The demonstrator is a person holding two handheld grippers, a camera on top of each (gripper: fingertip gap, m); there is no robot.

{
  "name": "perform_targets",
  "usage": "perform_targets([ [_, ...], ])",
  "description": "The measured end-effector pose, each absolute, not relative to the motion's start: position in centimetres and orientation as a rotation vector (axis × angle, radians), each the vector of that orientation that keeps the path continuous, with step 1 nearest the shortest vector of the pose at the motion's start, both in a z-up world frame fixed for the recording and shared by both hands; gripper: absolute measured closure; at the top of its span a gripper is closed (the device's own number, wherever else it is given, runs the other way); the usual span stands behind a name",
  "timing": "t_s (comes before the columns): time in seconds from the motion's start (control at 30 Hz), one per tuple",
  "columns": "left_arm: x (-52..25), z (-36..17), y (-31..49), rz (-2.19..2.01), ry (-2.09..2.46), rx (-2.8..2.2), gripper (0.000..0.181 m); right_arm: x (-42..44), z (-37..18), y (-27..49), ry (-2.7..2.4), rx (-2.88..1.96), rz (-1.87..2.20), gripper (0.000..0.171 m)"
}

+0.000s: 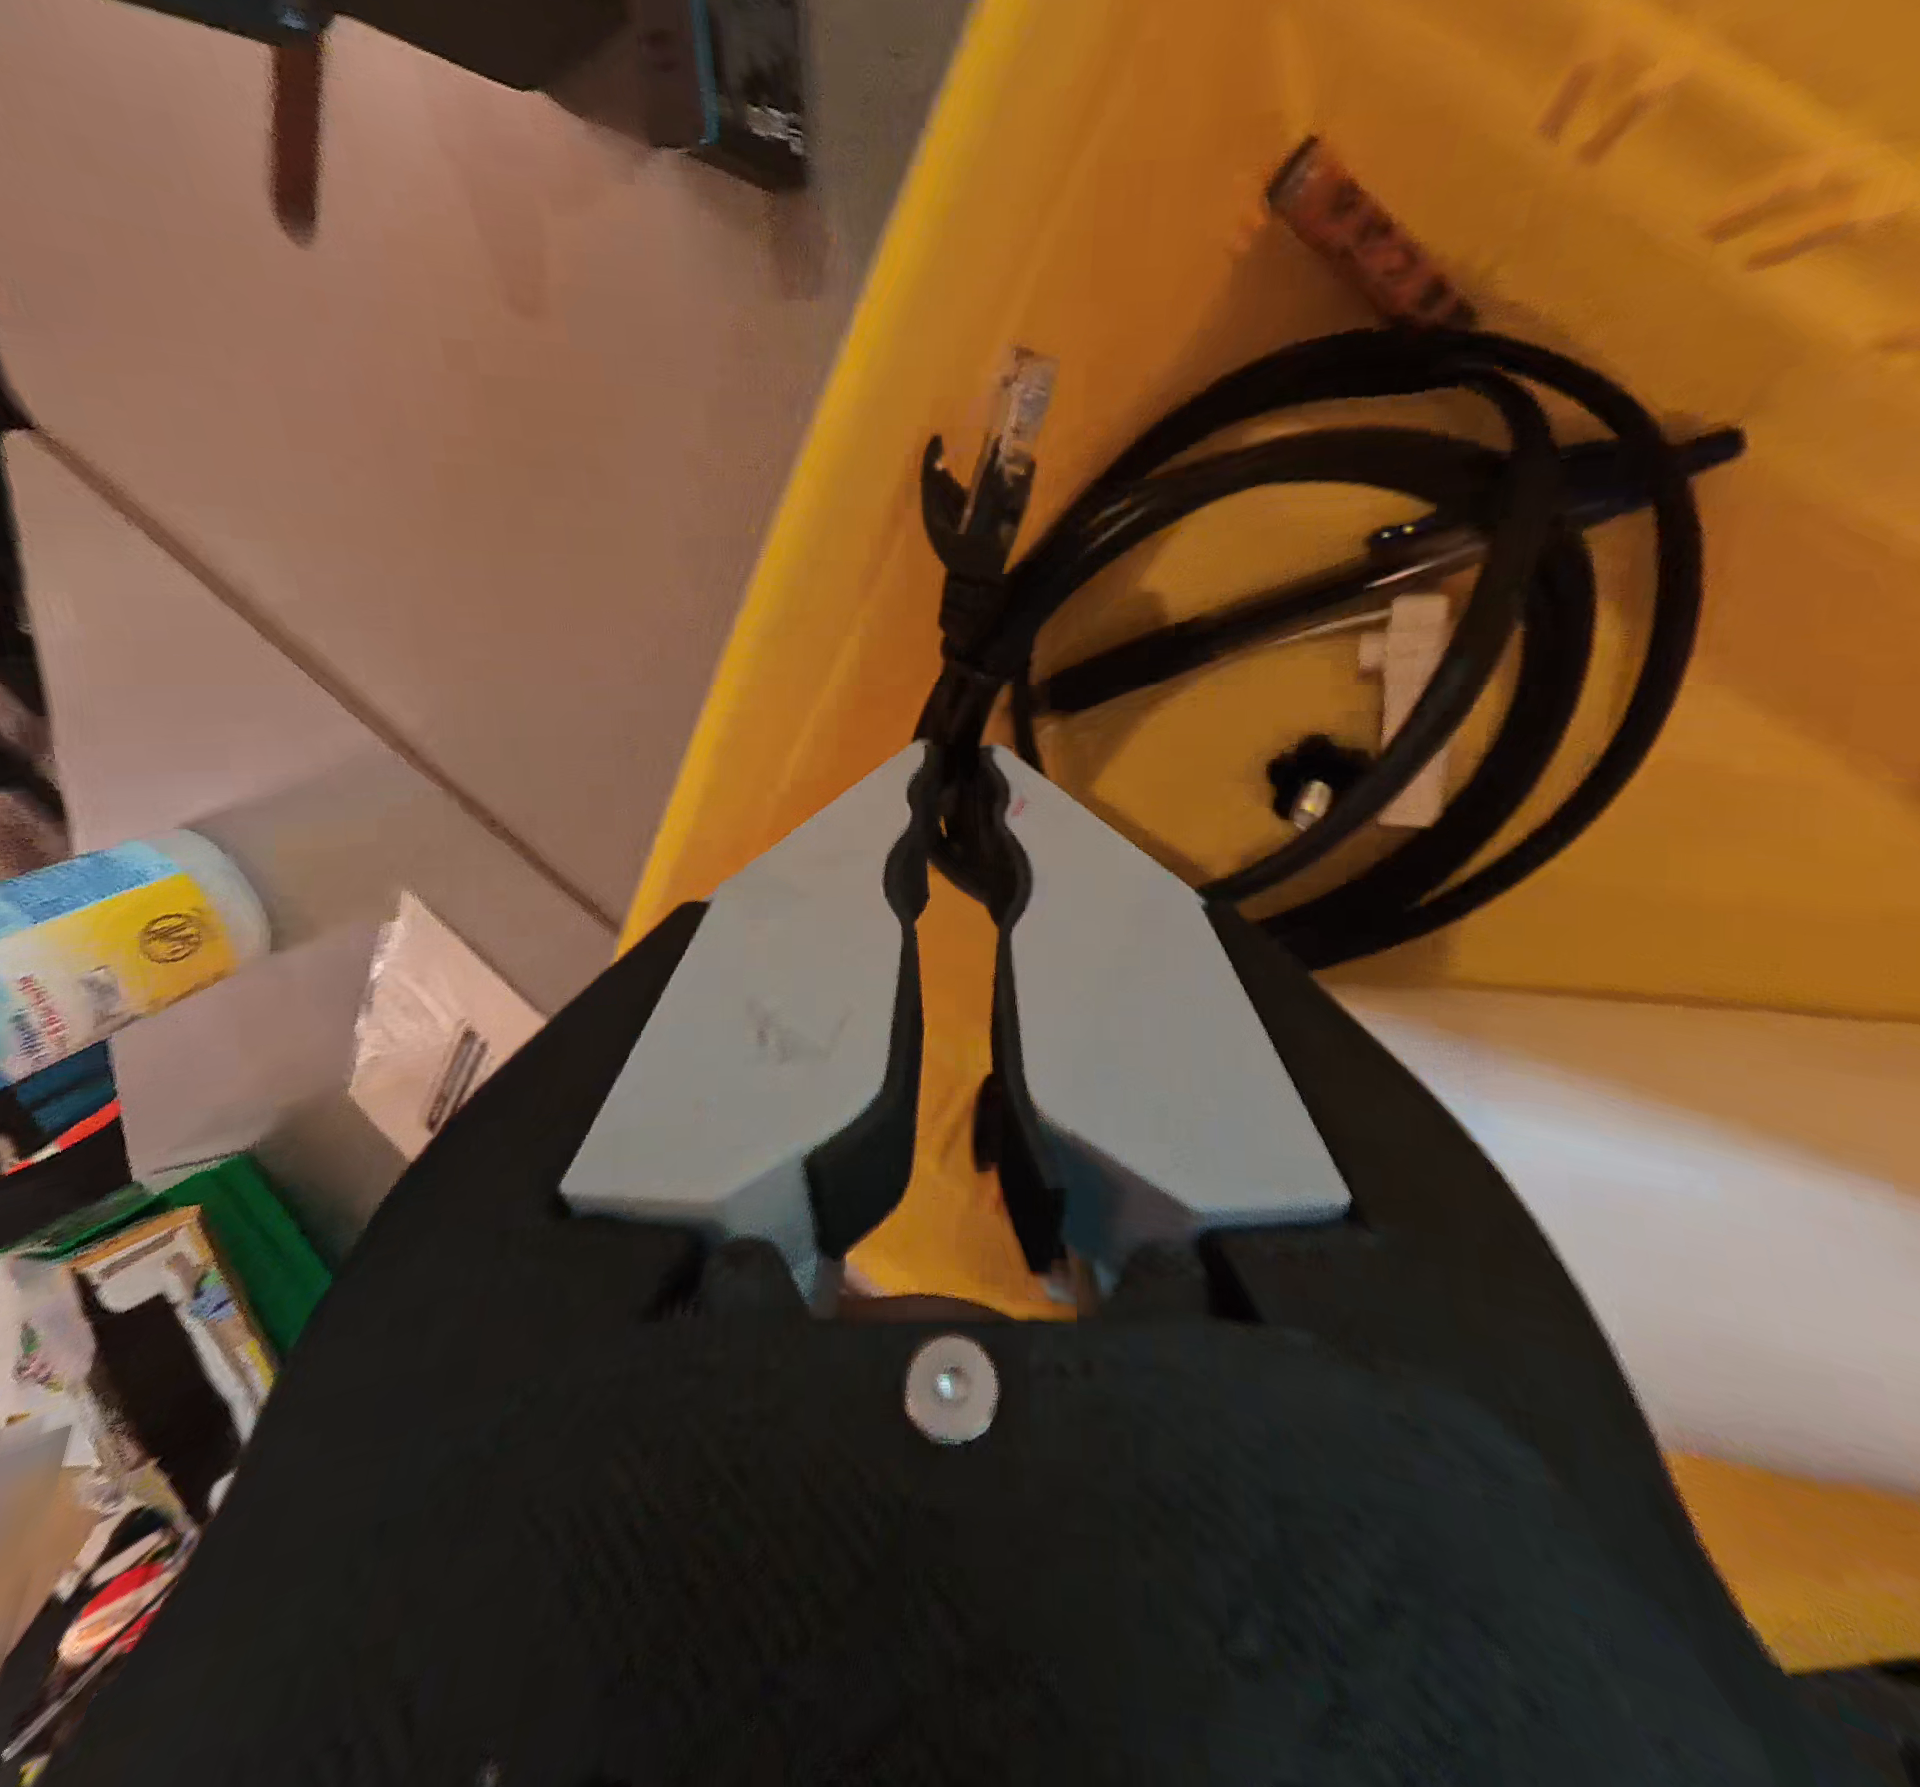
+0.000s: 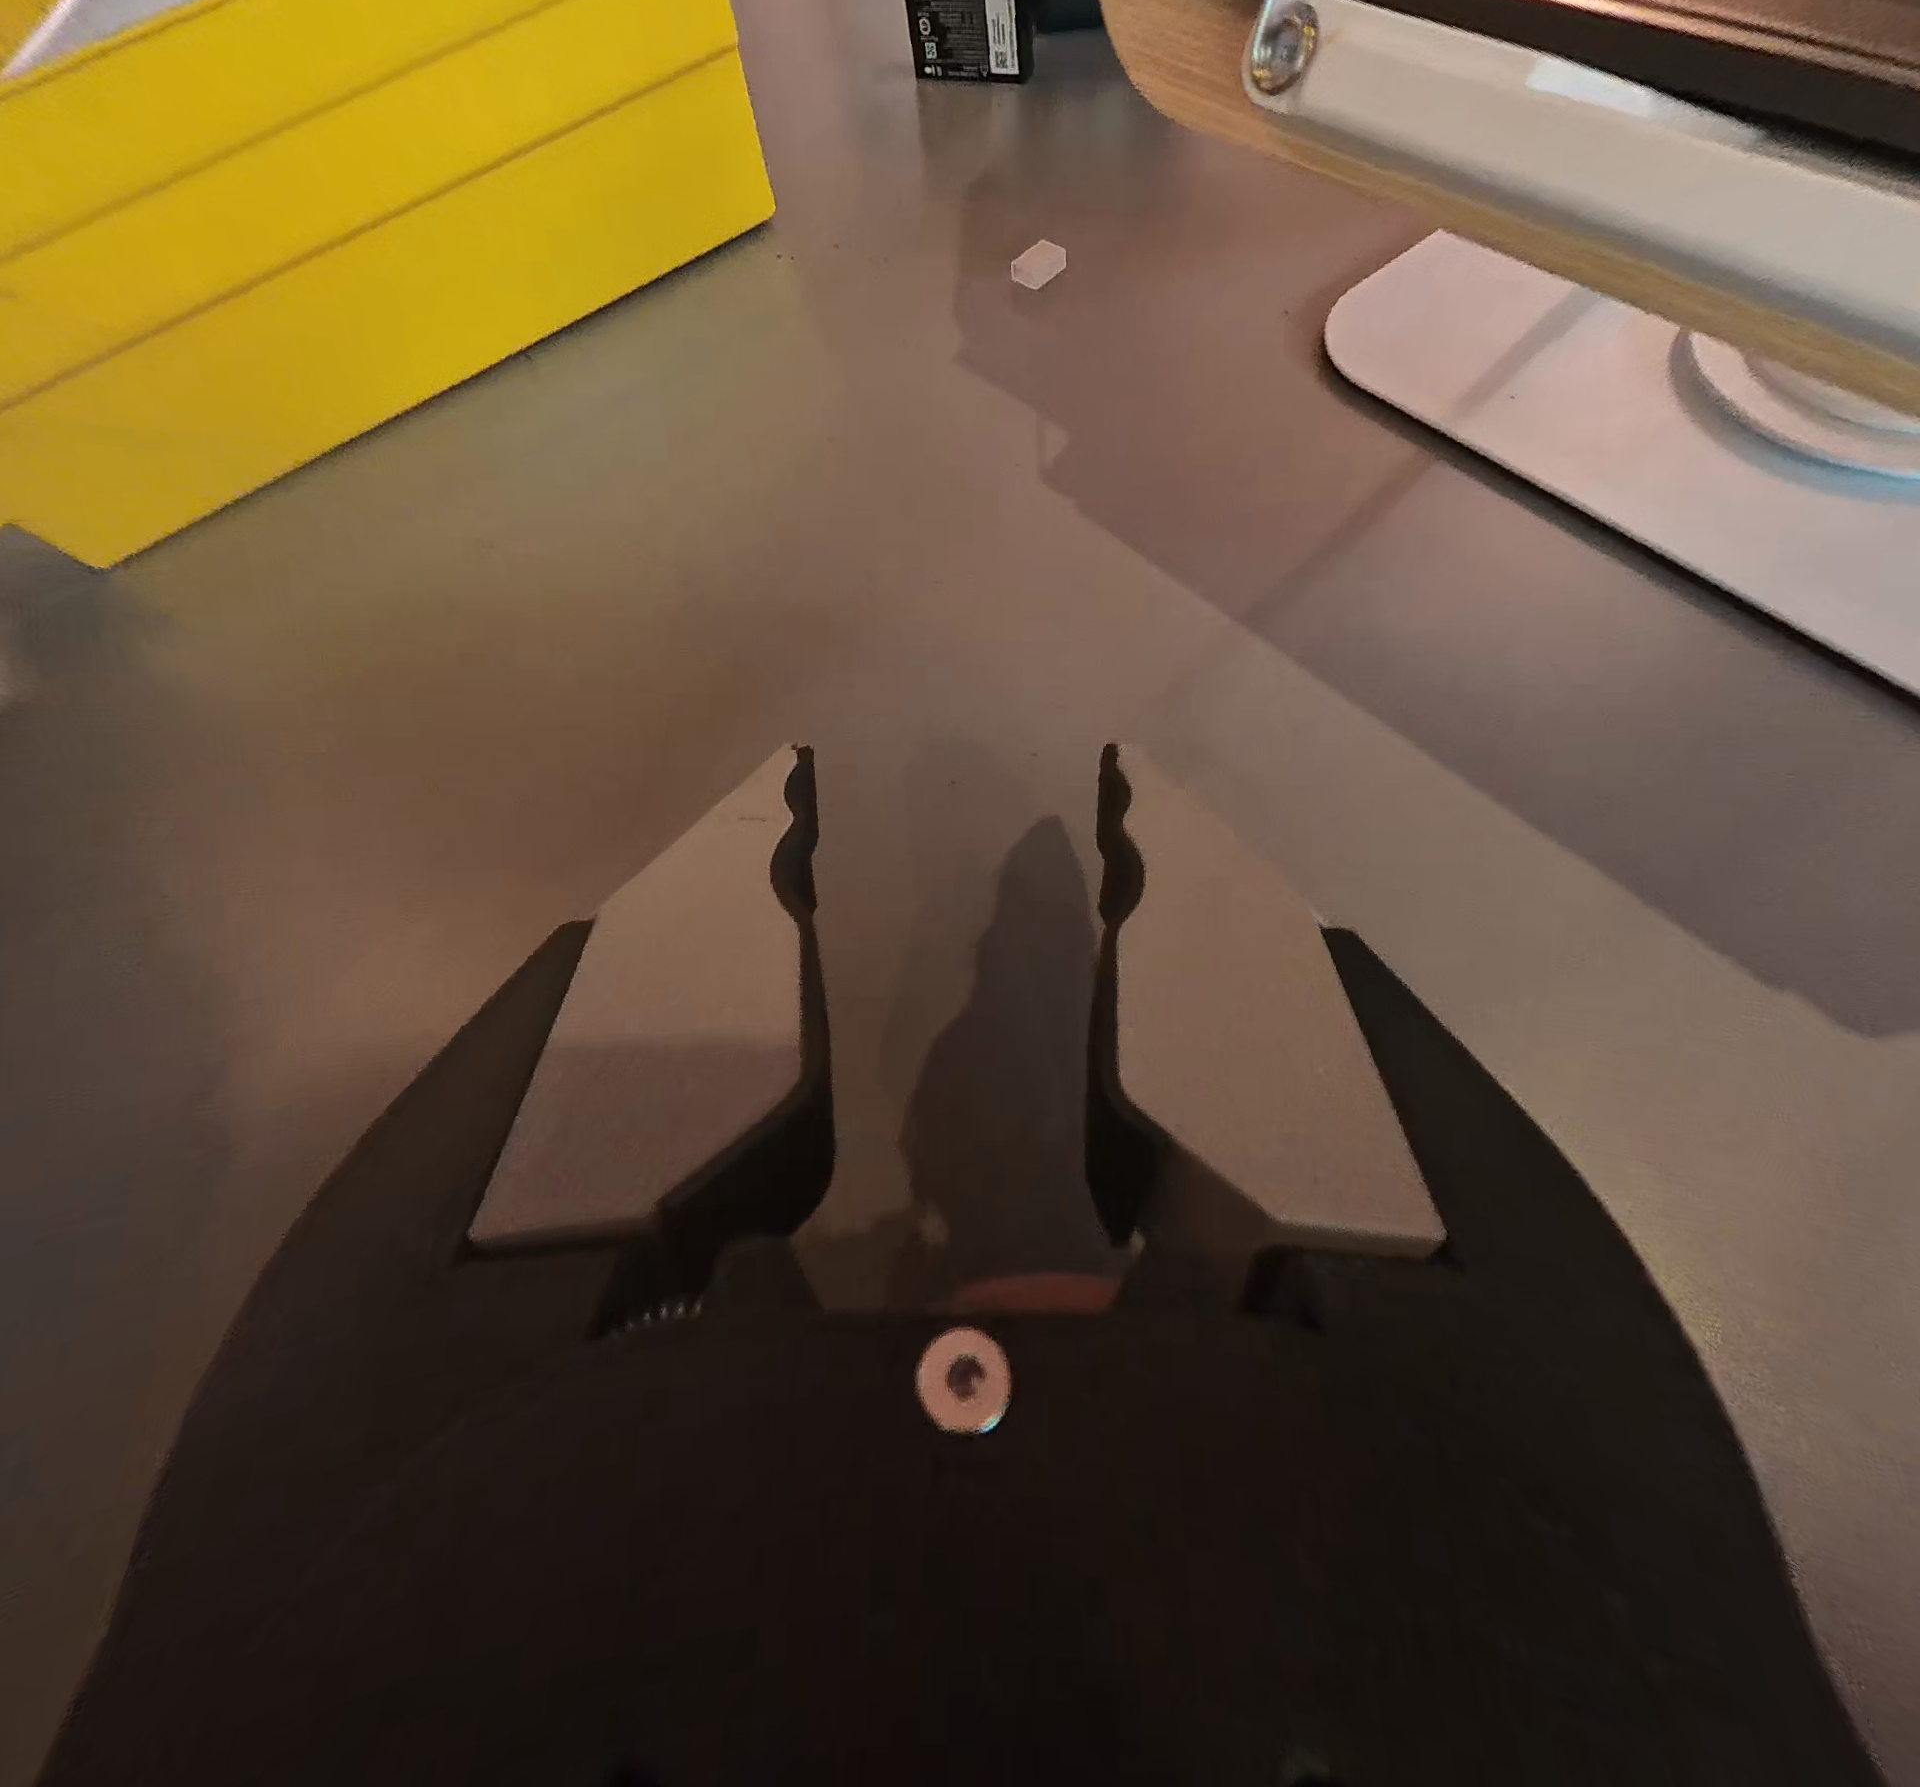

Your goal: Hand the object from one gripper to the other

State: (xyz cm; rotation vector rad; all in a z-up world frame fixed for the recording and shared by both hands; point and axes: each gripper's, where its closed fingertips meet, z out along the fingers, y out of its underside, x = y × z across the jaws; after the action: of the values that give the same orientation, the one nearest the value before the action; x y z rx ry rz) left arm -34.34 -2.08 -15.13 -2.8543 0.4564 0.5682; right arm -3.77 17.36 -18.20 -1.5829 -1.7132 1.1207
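Observation:
A coiled black network cable (image 1: 1455,615) with a clear plug (image 1: 1018,407) hangs over the inside of a yellow bin (image 1: 1351,75). My left gripper (image 1: 961,771) is shut on the cable's tied bundle near the plug, with the coil to its right. My right gripper (image 2: 956,771) is open and empty above the grey table (image 2: 623,698). The cable does not show in the right wrist view. The yellow bin (image 2: 364,179) stands at the upper left of that view.
In the bin lie a pen (image 1: 1351,584), a small white part (image 1: 1413,698) and a brown stick (image 1: 1361,231). A black battery (image 2: 966,12), a small clear block (image 2: 1039,264) and a monitor stand (image 2: 1610,449) are on the table. Boxes and a bottle (image 1: 114,948) are at the left.

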Motion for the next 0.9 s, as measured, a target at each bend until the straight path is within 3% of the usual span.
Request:
perform_targets([
  [0.03, -34.6, -14.7, -2.0, 0.584, 0.461, -2.844, 0.178, -3.8, -18.2, 17.4, -1.712, -1.605, 1.150, 0.120],
  [0.3, -33.5, -10.5, -2.2, 0.844, 0.464, -2.697, 0.177, -3.5, -16.9, 18.1, -1.581, -1.674, 1.385, 0.121],
  [0.5, -34.6, -1.3, -2.2, 1.290, 0.278, -2.250, 0.177, -3.5, -16.3, 16.8, -1.642, -1.532, 1.330, 0.121],
  [0.63, -29.8, -3.2, -3.0, 1.039, 0.401, -2.380, 0.177, -3.4, -16.2, 16.5, -1.655, -1.457, 1.210, 0.124],
  [0.9, -28.7, 4.0, -5.5, 1.300, 0.256, -2.239, 0.177, -3.3, -15.8, 17.2, -1.599, -1.440, 1.172, 0.124],
])
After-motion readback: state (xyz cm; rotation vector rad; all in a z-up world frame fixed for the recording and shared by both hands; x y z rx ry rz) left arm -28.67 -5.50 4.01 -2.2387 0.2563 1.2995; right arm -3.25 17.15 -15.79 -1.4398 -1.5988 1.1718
